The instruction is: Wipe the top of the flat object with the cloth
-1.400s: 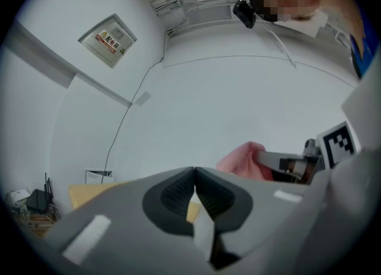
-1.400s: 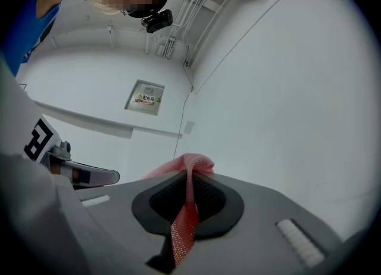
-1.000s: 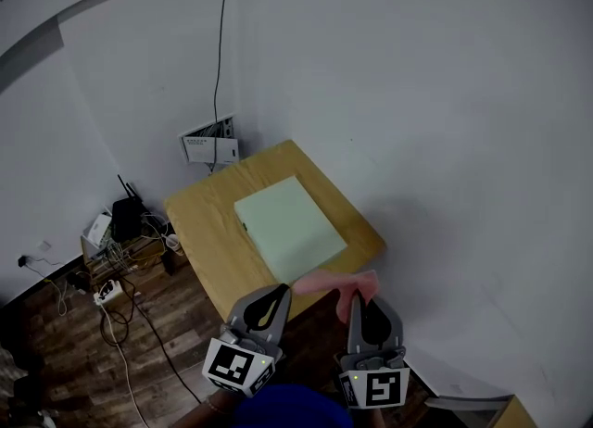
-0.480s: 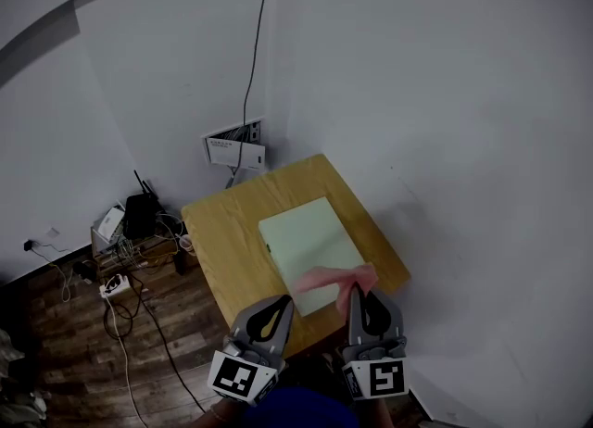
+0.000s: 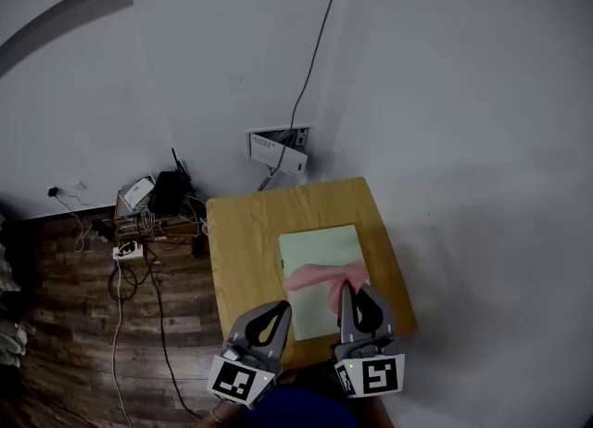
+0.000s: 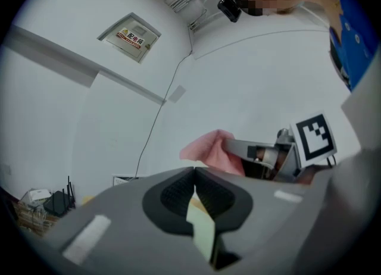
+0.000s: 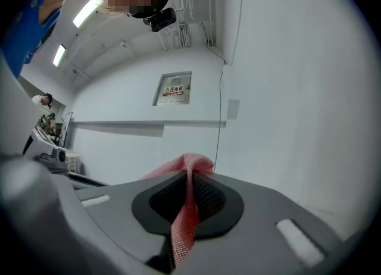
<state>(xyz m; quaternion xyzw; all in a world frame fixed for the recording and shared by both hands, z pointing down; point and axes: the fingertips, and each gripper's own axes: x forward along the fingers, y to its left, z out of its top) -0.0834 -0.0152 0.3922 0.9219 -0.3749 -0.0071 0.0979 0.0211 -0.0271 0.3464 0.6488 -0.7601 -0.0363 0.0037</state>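
A pale green flat object [image 5: 320, 255] lies on a small wooden table [image 5: 241, 232]. My right gripper [image 5: 348, 289] is shut on a pink cloth [image 5: 317, 276], which hangs over the near half of the flat object. In the right gripper view the cloth [image 7: 183, 223] runs pinched between the closed jaws [image 7: 189, 175]. My left gripper [image 5: 280, 308] is shut and holds nothing, over the table's near edge to the left of the cloth. In the left gripper view its jaws [image 6: 194, 174] meet, with the cloth [image 6: 207, 149] and right gripper [image 6: 257, 152] beyond and a strip of the green object [image 6: 200, 226] below.
A wall box [image 5: 278, 146] with a cable running up sits behind the table. A black router [image 5: 170, 191], a power strip [image 5: 126, 251] and loose wires lie on the wooden floor [image 5: 83, 343] at the left. A white wall stands close on the table's right.
Both grippers have travelled forward from off the table's near corner to over the table. The pink cloth now hangs above the flat object, not beyond its edge.
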